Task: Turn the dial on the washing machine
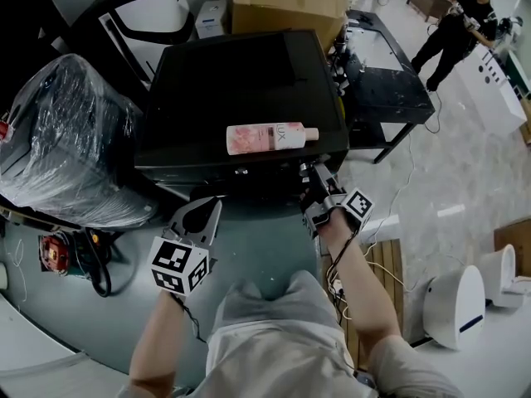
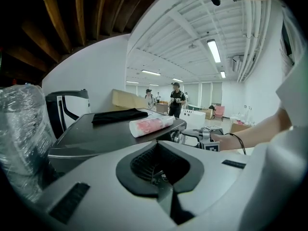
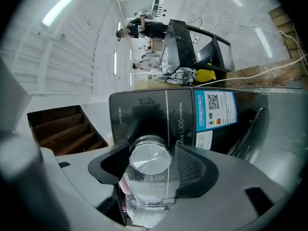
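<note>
A black washing machine (image 1: 241, 98) stands in front of the person, its flat top dark and glossy. A pink plastic bottle with a white cap (image 1: 270, 138) lies on its side on that top, near the front edge. A folded black cloth (image 2: 119, 116) rests farther back on the same surface. The round, brushed-silver dial (image 3: 150, 157) sits on the machine's front panel near the right front corner, just below the bottle's cap end.

The right gripper (image 1: 314, 181) is held level against that panel. Its jaws are spread wide, one on each side of the dial. The dial lies between the dark ribbed pads (image 3: 190, 165), which do not visibly press on it. A blue energy label (image 3: 215, 109) shows on the machine's front beside the dial.

The left gripper (image 1: 207, 210) hangs in front of the machine, apart from it and to the left of the dial. Its jaws are pressed together with nothing between them.

A bundle wrapped in clear plastic film (image 1: 66, 139) stands to the machine's left, and a brown cardboard box (image 1: 286, 2) sits behind it.
</note>
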A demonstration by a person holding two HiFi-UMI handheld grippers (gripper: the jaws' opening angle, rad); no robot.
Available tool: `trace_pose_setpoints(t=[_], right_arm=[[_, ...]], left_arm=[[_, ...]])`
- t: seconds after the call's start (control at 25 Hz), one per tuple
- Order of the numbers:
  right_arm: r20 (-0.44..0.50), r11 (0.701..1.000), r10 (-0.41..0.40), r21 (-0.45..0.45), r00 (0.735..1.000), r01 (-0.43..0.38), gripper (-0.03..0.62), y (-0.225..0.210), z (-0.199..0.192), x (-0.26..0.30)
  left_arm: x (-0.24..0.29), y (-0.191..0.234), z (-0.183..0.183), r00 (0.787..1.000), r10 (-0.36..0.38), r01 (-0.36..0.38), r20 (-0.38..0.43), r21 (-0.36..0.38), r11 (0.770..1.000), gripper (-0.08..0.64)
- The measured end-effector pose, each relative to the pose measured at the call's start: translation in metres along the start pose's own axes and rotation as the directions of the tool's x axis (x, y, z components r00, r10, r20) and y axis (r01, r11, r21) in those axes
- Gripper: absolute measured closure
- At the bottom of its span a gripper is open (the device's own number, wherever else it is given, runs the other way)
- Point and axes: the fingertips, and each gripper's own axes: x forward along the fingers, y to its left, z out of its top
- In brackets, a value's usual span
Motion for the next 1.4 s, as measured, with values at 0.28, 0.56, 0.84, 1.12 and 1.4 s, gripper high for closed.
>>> trace_pose_setpoints(t=[0.28,0.56,0.84,1.12,1.4], right_arm=[[-0.025,0.996,-0.052,-0.079,0.998,0.050,0.298,0.002,-0.003,0.000],[-0.070,0.870,-0.184,-0.477,0.980,0.129,0.298,0.013,-0.004,0.004],[-0.035,0.606,-0.304,-0.778,0.952,0.165,0.298,0.016,-0.008,0.006],[-0.035,0.427,-0.368,-0.894,0.929,0.135,0.295,0.023,-0.015,0.005],[-0.011,0.286,-0.404,-0.951,0.915,0.116,0.310,0.058,-0.026,-0.014]], left_arm=[[-0.005,0.002,-0.003,1.000,0.008,-0.008,-0.015,0.006,1.000,0.540],[-0.012,0.006,-0.002,1.000,0.021,-0.021,-0.001,-0.025,0.999,0.540],[-0.013,0.006,-0.003,1.000,0.029,-0.029,0.000,-0.022,0.999,0.540],[-0.025,0.005,0.004,0.999,0.025,-0.024,0.030,-0.041,0.999,0.540],[-0.045,0.010,0.021,0.999,0.047,-0.046,0.014,-0.038,0.998,0.540]])
